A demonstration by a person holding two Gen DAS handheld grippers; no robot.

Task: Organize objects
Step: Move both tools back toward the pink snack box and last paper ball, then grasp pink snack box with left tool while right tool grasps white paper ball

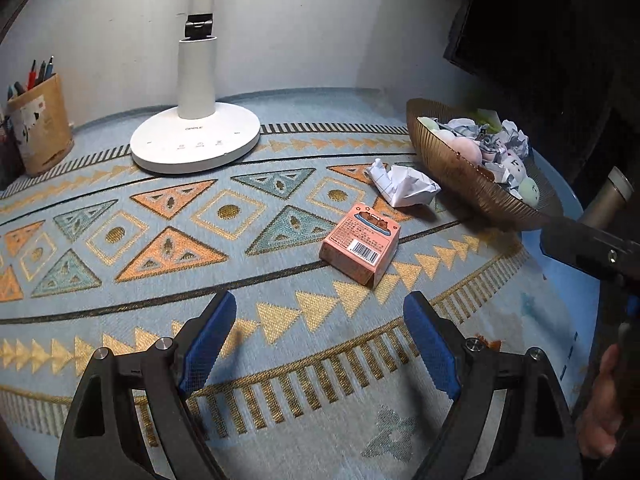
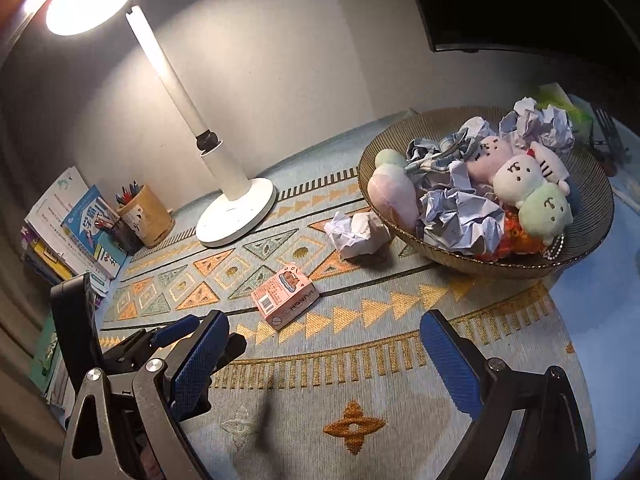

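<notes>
A small pink box (image 1: pixel 361 249) with a barcode lies on the patterned cloth; it also shows in the right wrist view (image 2: pixel 285 300). A crumpled white paper ball (image 1: pixel 402 183) (image 2: pixel 357 233) lies beside a brown ribbed bowl (image 1: pixel 460 178) (image 2: pixel 592 220) that holds plush toys (image 2: pixel 520 180) and several crumpled papers (image 2: pixel 460 220). My left gripper (image 1: pixel 320 344) is open and empty, just short of the box. My right gripper (image 2: pixel 326 360) is open and empty, near the box and to its right. The left gripper's fingers (image 2: pixel 176 330) show at the left of the right wrist view.
A white desk lamp (image 1: pixel 196 142) (image 2: pixel 236 216) stands at the back, lit. A pen holder (image 1: pixel 40 128) (image 2: pixel 146 214) and a stack of books (image 2: pixel 76 232) stand at the far left. The right gripper's body (image 1: pixel 592 252) sits at the right edge. A dark monitor (image 2: pixel 520 4) hangs behind the bowl.
</notes>
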